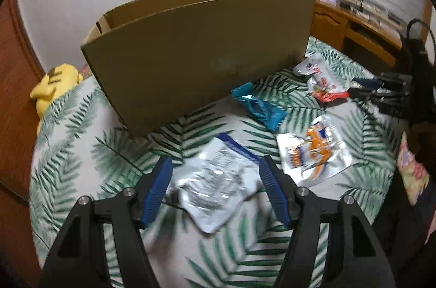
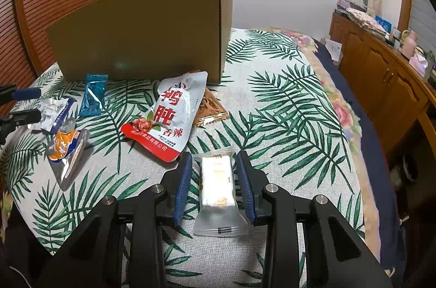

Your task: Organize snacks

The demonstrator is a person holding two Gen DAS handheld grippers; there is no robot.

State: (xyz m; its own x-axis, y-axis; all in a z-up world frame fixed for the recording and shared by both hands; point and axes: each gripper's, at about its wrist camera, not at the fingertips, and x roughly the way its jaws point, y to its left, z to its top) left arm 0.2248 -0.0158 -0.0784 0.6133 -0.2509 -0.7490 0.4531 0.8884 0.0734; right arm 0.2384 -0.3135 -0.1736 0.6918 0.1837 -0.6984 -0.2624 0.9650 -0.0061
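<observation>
An open cardboard box [image 1: 196, 53] stands on the leaf-print bed; it also shows in the right wrist view [image 2: 141, 34]. My left gripper [image 1: 215, 165] is open, its jaws on either side of a silver snack packet with a blue edge [image 1: 218, 179], which also shows in the right wrist view [image 2: 54, 111]. My right gripper [image 2: 214, 157] is open, its jaws astride a clear-wrapped white snack bar [image 2: 218, 187], with small gaps on both sides. A blue wrapper [image 1: 259, 108], an orange-and-silver pouch [image 1: 313, 151] and a white-and-red pouch [image 2: 171, 116] lie on the bed.
A gold-brown packet [image 2: 209, 108] lies partly under the white-and-red pouch. A yellow plush toy [image 1: 54, 86] sits at the bed's left edge. A wooden cabinet with clutter [image 2: 381, 75] runs along the right. My right gripper shows in the left wrist view [image 1: 381, 89].
</observation>
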